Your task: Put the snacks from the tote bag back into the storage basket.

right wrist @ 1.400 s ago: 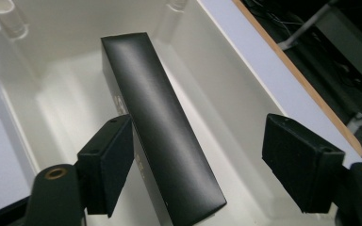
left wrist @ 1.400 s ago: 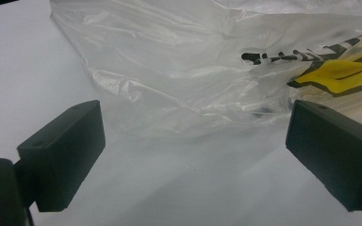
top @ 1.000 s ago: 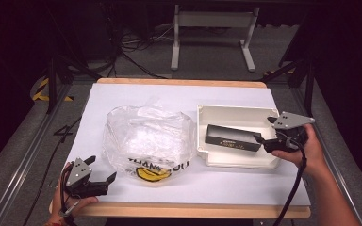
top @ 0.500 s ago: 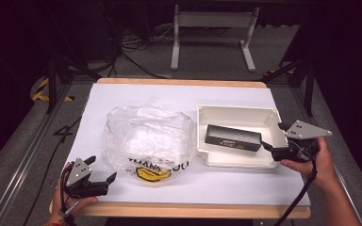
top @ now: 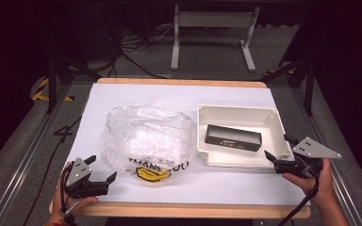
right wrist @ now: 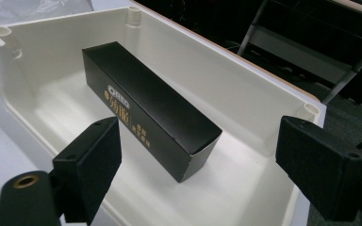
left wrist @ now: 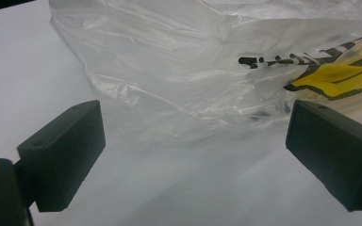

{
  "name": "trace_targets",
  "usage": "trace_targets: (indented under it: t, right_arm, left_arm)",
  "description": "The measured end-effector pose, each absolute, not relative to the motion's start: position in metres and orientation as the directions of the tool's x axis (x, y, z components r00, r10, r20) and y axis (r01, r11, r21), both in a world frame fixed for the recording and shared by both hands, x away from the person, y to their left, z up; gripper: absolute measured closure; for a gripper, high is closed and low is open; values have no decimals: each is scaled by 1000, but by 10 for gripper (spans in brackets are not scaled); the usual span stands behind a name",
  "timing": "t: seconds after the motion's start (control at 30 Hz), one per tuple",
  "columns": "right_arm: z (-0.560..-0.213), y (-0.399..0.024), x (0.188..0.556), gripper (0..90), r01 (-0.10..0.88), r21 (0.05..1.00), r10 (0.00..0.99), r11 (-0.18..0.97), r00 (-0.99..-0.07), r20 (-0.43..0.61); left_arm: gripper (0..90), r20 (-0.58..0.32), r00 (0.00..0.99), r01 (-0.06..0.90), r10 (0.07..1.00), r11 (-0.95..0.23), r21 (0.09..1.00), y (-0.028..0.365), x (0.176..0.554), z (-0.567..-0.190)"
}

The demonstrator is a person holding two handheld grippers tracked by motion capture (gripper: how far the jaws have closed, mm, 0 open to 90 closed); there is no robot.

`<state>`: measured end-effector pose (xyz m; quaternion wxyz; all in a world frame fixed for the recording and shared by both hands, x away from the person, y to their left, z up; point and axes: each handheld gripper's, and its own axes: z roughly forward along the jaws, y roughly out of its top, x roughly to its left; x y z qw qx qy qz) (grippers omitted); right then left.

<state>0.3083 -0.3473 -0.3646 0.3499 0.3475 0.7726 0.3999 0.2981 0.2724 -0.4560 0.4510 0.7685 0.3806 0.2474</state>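
Overhead lighting falls evenly on the white table cover [top: 122, 101], which reads bright; the surroundings beyond the table are dim to near black. Shadows are soft and short. In the high view, detail is slightly soft and grainy, with no marked edge distortion. In the left gripper view, the clear plastic bag [left wrist: 207, 61] carries mild glare along its creases, and the near foreground is out of focus. In the right gripper view, the white tray [right wrist: 245, 75] is bright without clipping; the black box [right wrist: 155, 103] stays legible, printing slightly blurred.
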Motion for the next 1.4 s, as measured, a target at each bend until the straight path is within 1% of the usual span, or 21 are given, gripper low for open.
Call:
trace_targets:
  t: [0.27,0.43,0.53,0.77,0.87,0.93,0.97,1.1,1.2,1.4]
  right_arm:
    - [-380,-352,300,116,285,874,851,393,-472,-228]
    - [-391,-354,293,110,293,877,865,382,-447,-227]
    - [-399,-356,289,106,299,875,877,381,-417,-239]
    - [-408,-363,282,76,318,890,901,328,-388,-193]
    - [-409,-365,275,80,279,902,907,329,-358,-220]
    - [-412,-369,271,79,277,912,917,304,-345,-201]
    - [-414,-370,271,79,285,913,919,291,-348,-184]
    - [-426,-371,268,79,303,909,921,287,-349,-175]
    - [-431,-369,267,79,293,903,911,314,-360,-200]
    - [-436,-369,267,80,286,909,910,304,-370,-188]
  left_arm:
    - [62,35,591,356,806,-299,886,272,298,-454]
    - [62,22,593,354,805,-285,891,273,299,-454]
    - [62,19,595,350,803,-280,894,275,300,-453]
    - [62,11,591,348,807,-267,899,277,302,-453]
    - [62,5,587,348,810,-258,901,278,302,-453]
    - [62,2,586,348,810,-254,903,278,303,-452]
    - [61,3,588,346,809,-256,903,278,303,-452]
    - [62,7,593,342,805,-260,903,276,305,-451]
    - [62,11,590,341,807,-261,903,276,307,-451]
    - [62,20,587,339,810,-268,902,275,306,-450]
